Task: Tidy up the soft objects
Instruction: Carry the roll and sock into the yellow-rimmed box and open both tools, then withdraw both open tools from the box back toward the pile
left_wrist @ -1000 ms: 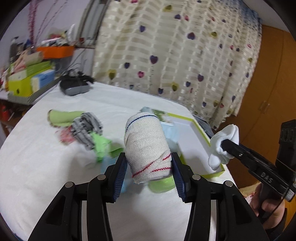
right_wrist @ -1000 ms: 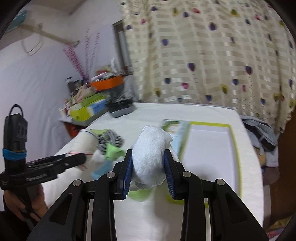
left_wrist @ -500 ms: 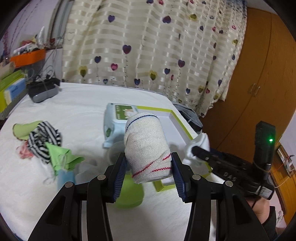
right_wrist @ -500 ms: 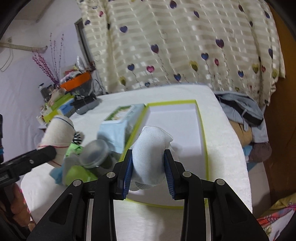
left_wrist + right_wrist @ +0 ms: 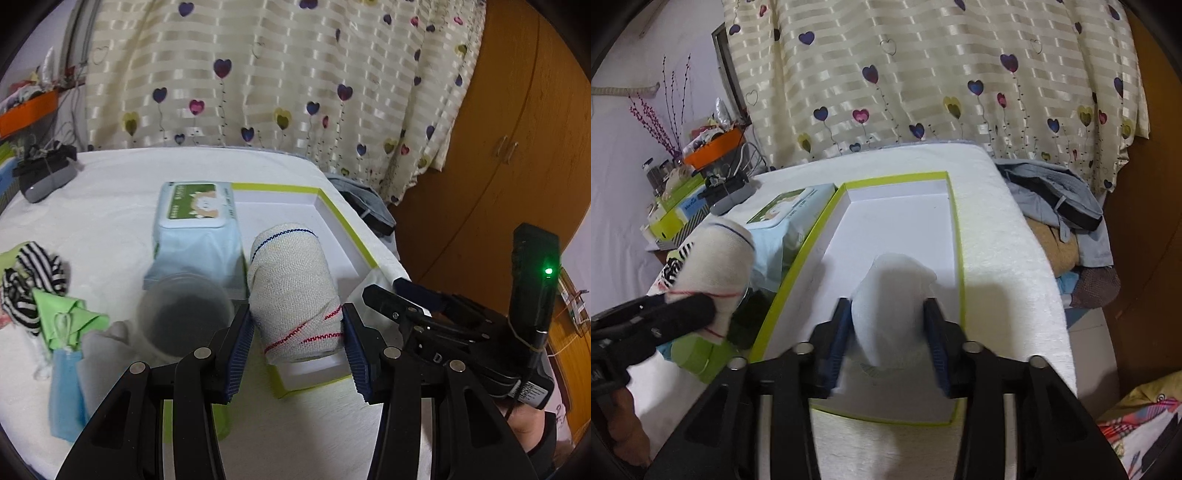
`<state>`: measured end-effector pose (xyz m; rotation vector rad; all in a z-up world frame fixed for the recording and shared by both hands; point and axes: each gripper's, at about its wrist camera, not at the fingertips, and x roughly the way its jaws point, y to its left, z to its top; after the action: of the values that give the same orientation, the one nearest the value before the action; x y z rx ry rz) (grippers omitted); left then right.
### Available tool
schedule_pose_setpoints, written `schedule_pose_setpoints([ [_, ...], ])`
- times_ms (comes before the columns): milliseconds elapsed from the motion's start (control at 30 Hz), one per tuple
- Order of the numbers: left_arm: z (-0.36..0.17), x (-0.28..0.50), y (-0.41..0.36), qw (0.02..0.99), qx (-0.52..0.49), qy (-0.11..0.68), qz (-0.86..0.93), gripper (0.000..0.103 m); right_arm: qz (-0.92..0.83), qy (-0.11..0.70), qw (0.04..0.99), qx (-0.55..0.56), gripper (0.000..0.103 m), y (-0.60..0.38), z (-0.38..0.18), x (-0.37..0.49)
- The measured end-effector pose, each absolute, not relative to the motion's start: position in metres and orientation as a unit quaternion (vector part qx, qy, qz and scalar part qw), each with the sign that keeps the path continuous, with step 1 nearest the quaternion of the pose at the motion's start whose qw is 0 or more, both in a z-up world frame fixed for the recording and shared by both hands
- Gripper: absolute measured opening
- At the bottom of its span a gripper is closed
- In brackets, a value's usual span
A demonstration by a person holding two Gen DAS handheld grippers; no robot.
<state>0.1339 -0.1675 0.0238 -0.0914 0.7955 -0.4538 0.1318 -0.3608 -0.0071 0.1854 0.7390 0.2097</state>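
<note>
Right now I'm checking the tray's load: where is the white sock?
In the right wrist view the white sock sits between the right gripper's just-opened jaws, over the green-rimmed tray's near end.

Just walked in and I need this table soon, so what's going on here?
A person is sorting soft items into the green-edged tray. The left gripper holds a bandage roll above the tray's near corner. The right gripper has just been opening, its jaws standing around a white sock over the tray floor.
</note>
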Motion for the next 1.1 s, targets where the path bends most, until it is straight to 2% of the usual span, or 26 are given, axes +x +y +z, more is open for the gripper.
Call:
schedule_pose_setpoints([
  [600,0.000,0.152,-0.187,0.880,-0.040,0.417,-0.223,0.047,0.093,0.340,0.930,0.107,0.052,-0.381,0.001,0.121],
  [867,0.019,0.123,-0.165,0.887,-0.050,0.398,-0.230,0.047,0.103,0.331,0.932,0.109,0.052,-0.379,0.007,0.114],
  [1100,0.012,0.110,-0.164,0.863,-0.075,0.425,-0.263,0.046,0.105,0.332,0.930,0.117,0.052,-0.379,0.005,0.112],
])
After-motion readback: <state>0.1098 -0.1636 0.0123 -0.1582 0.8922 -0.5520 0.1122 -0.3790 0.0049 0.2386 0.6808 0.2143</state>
